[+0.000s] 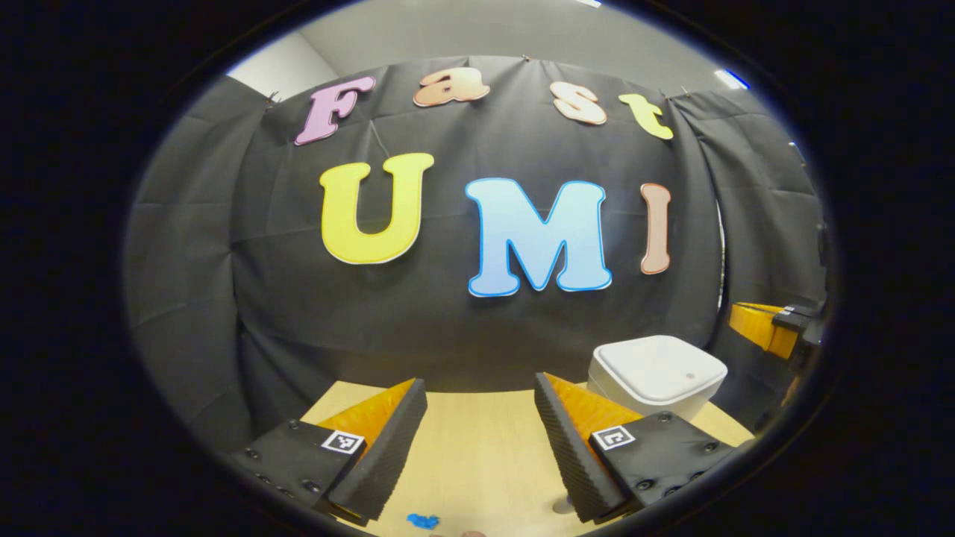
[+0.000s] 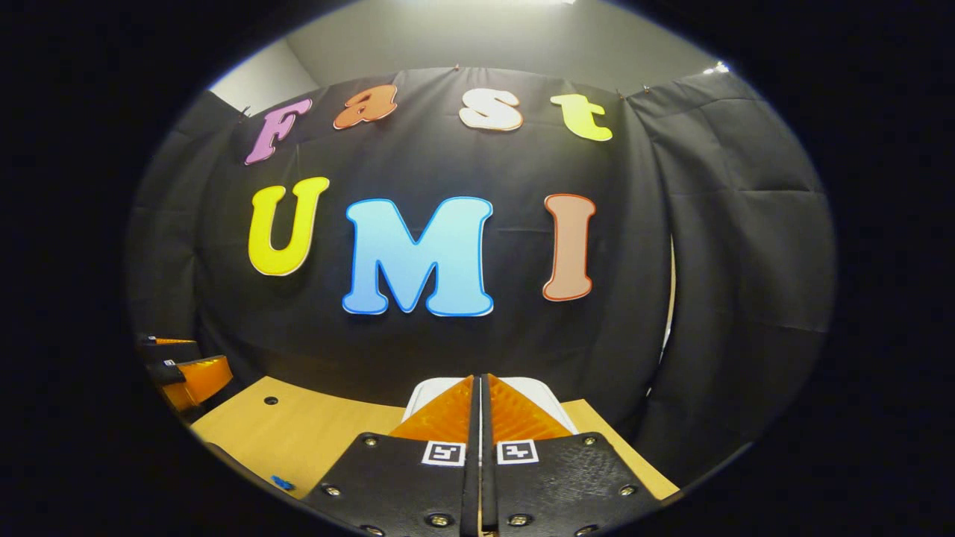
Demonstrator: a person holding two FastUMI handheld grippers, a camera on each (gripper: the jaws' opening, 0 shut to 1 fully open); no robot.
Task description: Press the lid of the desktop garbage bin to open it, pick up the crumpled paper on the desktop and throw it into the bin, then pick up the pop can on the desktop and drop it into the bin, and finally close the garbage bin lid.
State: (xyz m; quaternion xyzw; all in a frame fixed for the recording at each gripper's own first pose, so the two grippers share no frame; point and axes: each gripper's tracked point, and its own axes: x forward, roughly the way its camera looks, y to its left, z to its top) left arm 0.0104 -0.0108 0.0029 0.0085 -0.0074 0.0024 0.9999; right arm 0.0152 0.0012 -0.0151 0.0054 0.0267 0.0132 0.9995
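Your right gripper point(image 2: 480, 388), clenched empty (left gripper point(image 1: 477, 418) released), nears the closed bin point(image 2: 537, 395); an off-centre press could skid it.

No readable text, brand or number appears on any object. Square black-and-white coded markers point(image 1: 342, 441) sit on the gripper bodies, one per finger, but they carry patterns, not legible characters.

A light wooden bench point(image 1: 477, 455) carries a white garbage bin point(image 1: 656, 377) with its lid down, near the far edge; a small blue scrap point(image 1: 422, 520) lies at the near edge.
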